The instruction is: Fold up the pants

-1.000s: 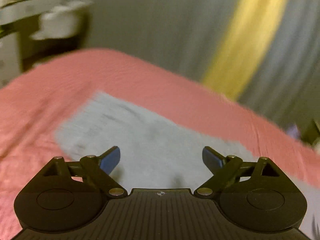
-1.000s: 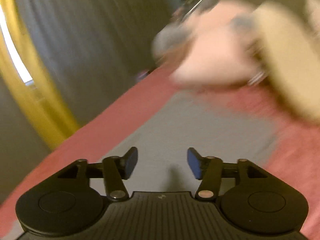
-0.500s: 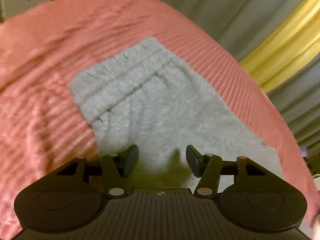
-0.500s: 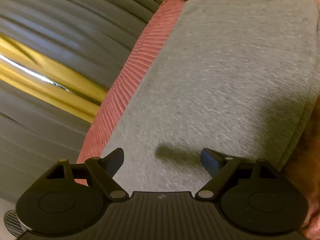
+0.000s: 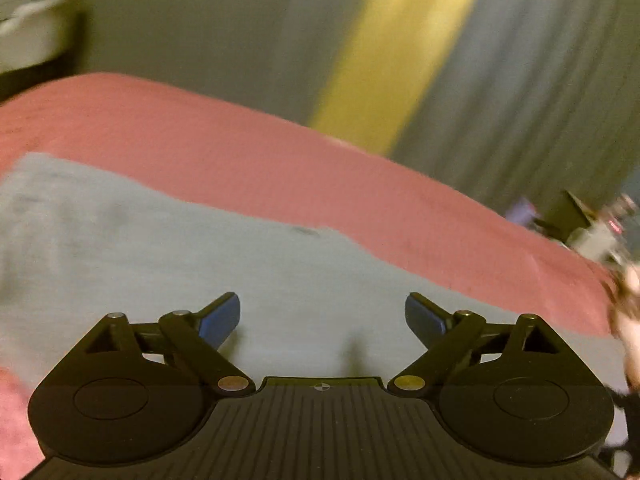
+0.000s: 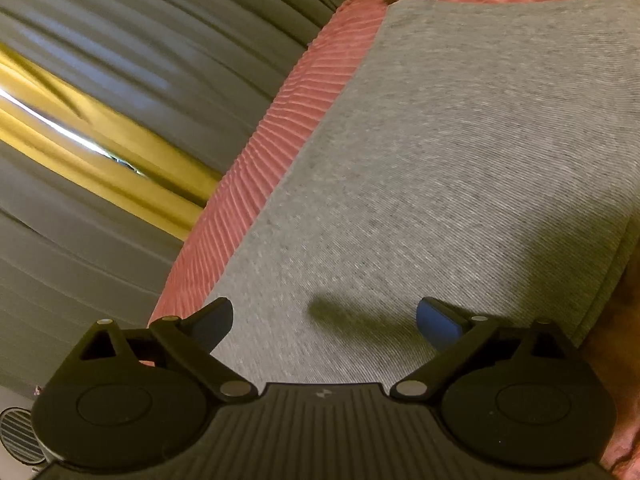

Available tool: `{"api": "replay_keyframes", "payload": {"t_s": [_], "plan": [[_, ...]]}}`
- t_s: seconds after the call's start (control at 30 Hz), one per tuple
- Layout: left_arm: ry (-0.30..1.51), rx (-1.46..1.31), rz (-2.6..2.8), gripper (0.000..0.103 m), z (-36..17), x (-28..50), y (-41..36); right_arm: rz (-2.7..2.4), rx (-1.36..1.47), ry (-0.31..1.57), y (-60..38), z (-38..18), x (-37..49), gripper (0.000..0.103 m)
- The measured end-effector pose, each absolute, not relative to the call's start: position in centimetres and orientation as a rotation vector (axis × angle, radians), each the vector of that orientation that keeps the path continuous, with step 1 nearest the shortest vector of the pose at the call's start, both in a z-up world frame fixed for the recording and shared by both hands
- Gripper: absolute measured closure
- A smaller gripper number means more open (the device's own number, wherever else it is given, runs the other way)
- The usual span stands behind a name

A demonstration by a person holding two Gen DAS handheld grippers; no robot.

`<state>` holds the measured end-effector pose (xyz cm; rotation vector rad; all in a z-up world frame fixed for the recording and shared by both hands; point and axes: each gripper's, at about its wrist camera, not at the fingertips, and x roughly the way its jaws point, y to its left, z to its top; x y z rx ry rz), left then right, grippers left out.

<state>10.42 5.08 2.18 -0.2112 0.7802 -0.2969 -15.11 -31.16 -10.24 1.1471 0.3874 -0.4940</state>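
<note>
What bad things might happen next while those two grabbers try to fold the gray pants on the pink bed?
1. The right gripper is open above the flat middle of the gray pants, so it may grab nothing or bunch the cloth.
2. The pants lie close to the edge of the pink bedspread, so a hard tug might slide them off.
3. The left wrist view is blurry, so the left gripper, also open, could miss.

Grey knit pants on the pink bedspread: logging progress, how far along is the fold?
Done: the grey knit pants lie flat, layered edges stacked at one side. In hand: nothing; left gripper and right gripper are open above them. Left: any further folds.
</note>
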Motion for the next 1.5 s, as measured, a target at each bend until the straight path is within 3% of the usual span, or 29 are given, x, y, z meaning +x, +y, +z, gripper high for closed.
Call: {"api": "replay_keyframes", "payload": {"t_s": [0.17,0.23,0.37,0.53,0.77,0.87,0.93,1.03,1.13,1.2,1.27,1.3,1.4,1.43,1.5], "plan": [[0.87,0.053,-0.087,0.016,-3.3,13.6,1.3,-0.49,1.173,0.369,-31.2,-10.4,-15.4,0.004],[0.799,0.12,0.05,0.011,-4.2,14.4,3.0,-0.49,1.171,0.372,-31.2,-10.4,-15.3,0.004],[0.738,0.117,0.347,0.014,-3.8,16.1,6.8,-0.498,1.16,0.375,-31.2,-10.4,-15.1,0.004],[0.736,-0.018,0.158,0.011,-1.7,16.2,6.1,-0.53,1.127,0.374,-30.8,-10.5,-14.3,0.004],[0.658,0.3,-0.013,0.008,-3.3,18.5,-1.4,-0.541,1.116,0.36,-30.8,-10.7,-13.9,0.004],[0.644,0.263,-0.017,0.009,-4.8,19.4,-1.3,-0.54,1.121,0.354,-30.9,-10.8,-13.9,0.004],[0.604,0.319,0.084,0.014,-5.6,20.2,-0.7,-0.541,1.119,0.352,-30.9,-10.9,-13.9,0.004],[0.588,0.402,0.211,0.014,-6.6,21.2,0.6,-0.547,1.116,0.347,-30.9,-10.9,-13.9,0.004],[0.576,0.311,0.224,0.027,-5.3,21.1,1.1,-0.561,1.102,0.347,-30.7,-10.9,-13.8,0.004],[0.526,0.267,0.074,0.025,-3.9,19.6,-0.2,-0.575,1.073,0.359,-30.4,-10.7,-13.5,0.004],[0.479,0.195,-0.156,0.01,-3.0,17.8,-1.5,-0.598,1.026,0.377,-30.0,-10.4,-12.9,0.004],[0.473,0.183,-0.224,0.007,-3.1,17.3,-1.8,-0.609,0.999,0.386,-29.8,-10.3,-12.6,0.004],[0.549,0.392,-0.121,0.017,-5.6,19.1,-3.3,-0.636,0.929,0.416,-29.2,-10.0,-11.6,0.004],[0.576,0.455,-0.03,0.007,-6.6,20.1,-3.1,-0.64,0.917,0.424,-29.2,-9.9,-11.5,0.004],[0.546,0.354,-0.013,0.004,-6.0,20.4,-1.2,-0.643,0.906,0.42,-29.2,-9.7,-11.5,0.004]]}}
